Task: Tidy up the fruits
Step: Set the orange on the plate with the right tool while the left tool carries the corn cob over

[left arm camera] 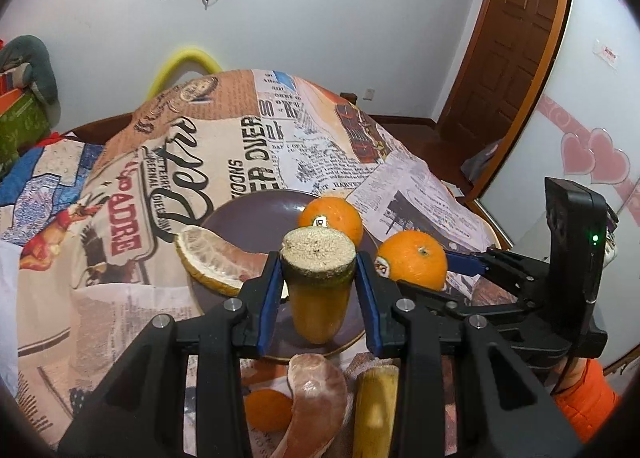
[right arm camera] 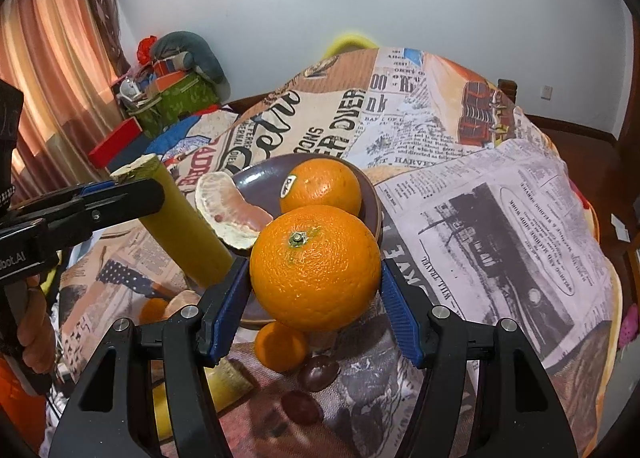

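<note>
Left wrist view: left tool (left arm camera: 318, 278) clamps a yellow sugarcane piece (left arm camera: 318, 286) above the dark plate (left arm camera: 248, 221); one orange (left arm camera: 332, 215) on it.

Right wrist view: right tool (right arm camera: 316, 282) grips another orange (right arm camera: 316, 272) at the plate's (right arm camera: 370, 213) near rim.

The printed cloth (right arm camera: 500, 217) carries upside-down newspaper print. In large letters it reads "ER OVER" (left arm camera: 254, 149) and a red "ADRE" (left arm camera: 122, 232). Smaller headlines read "HARVEY" and "WILL TRAVEL". The fine print under them is too small to read. The left gripper's body (right arm camera: 16, 258) shows "obot.AI" in white. The stickers on the two oranges (right arm camera: 320, 185) are blurred and cannot be read.
</note>
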`<state>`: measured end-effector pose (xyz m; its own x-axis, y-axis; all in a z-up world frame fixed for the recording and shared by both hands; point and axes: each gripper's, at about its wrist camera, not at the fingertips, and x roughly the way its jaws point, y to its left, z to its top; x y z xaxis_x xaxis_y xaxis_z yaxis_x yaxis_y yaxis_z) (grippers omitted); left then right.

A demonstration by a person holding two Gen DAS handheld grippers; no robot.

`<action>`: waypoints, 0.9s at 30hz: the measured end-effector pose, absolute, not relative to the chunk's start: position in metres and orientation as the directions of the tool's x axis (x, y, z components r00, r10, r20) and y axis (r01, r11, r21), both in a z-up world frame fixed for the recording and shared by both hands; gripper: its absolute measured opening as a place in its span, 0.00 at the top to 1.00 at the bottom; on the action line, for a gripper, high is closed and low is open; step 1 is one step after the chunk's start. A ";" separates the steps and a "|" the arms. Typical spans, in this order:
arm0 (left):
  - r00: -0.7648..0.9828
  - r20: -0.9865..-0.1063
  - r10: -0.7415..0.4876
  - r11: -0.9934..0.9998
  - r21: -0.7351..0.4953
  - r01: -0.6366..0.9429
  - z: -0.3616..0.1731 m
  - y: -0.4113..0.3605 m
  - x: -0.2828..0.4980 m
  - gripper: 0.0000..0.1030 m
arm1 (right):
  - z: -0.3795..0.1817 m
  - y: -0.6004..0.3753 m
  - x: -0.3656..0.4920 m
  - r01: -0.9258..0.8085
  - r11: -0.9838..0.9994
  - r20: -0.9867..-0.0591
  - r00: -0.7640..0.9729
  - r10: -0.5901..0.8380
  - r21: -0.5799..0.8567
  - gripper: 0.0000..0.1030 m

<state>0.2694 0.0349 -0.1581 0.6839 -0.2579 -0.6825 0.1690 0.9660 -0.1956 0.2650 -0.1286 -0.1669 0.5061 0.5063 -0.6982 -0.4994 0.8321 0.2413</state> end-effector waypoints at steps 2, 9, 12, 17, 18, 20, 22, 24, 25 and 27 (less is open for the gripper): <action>0.675 -0.687 -0.269 0.963 -0.212 0.169 -0.162 0.036 0.275 0.65 | -0.170 -0.127 0.268 -0.503 0.830 -0.703 0.500 0.506 0.239 0.40; 0.661 -0.706 -0.253 0.967 -0.214 0.141 -0.175 0.042 0.293 0.65 | -0.178 -0.118 0.277 -0.528 0.818 -0.715 0.478 0.510 0.230 0.40; 0.661 -0.703 -0.263 0.964 -0.226 0.143 -0.175 0.044 0.300 0.65 | -0.181 -0.113 0.282 -0.536 0.815 -0.722 0.472 0.506 0.221 0.40; 0.662 -0.702 -0.260 0.965 -0.212 0.154 -0.175 0.040 0.308 0.65 | -0.182 -0.110 0.287 -0.541 0.814 -0.717 0.480 0.506 0.212 0.40; 0.663 -0.703 -0.258 0.966 -0.208 0.155 -0.175 0.039 0.311 0.65 | -0.182 -0.110 0.289 -0.541 0.814 -0.718 0.478 0.505 0.212 0.40; 0.662 -0.703 -0.258 0.966 -0.210 0.153 -0.175 0.039 0.314 0.65 | -0.184 -0.110 0.293 -0.537 0.813 -0.725 0.467 0.507 0.223 0.40; 0.663 -0.702 -0.259 0.965 -0.218 0.146 -0.177 0.040 0.318 0.65 | -0.187 -0.110 0.295 -0.540 0.807 -0.730 0.449 0.515 0.237 0.40; 0.664 -0.701 -0.258 0.964 -0.227 0.135 -0.178 0.043 0.322 0.65 | -0.189 -0.109 0.295 -0.545 0.804 -0.732 0.443 0.517 0.238 0.40; 0.663 -0.702 -0.258 0.964 -0.233 0.129 -0.178 0.044 0.325 0.65 | -0.189 -0.109 0.294 -0.548 0.804 -0.733 0.445 0.514 0.231 0.40; 0.659 -0.703 -0.266 0.960 -0.254 0.117 -0.181 0.047 0.329 0.65 | -0.189 -0.108 0.294 -0.549 0.804 -0.736 0.444 0.511 0.227 0.40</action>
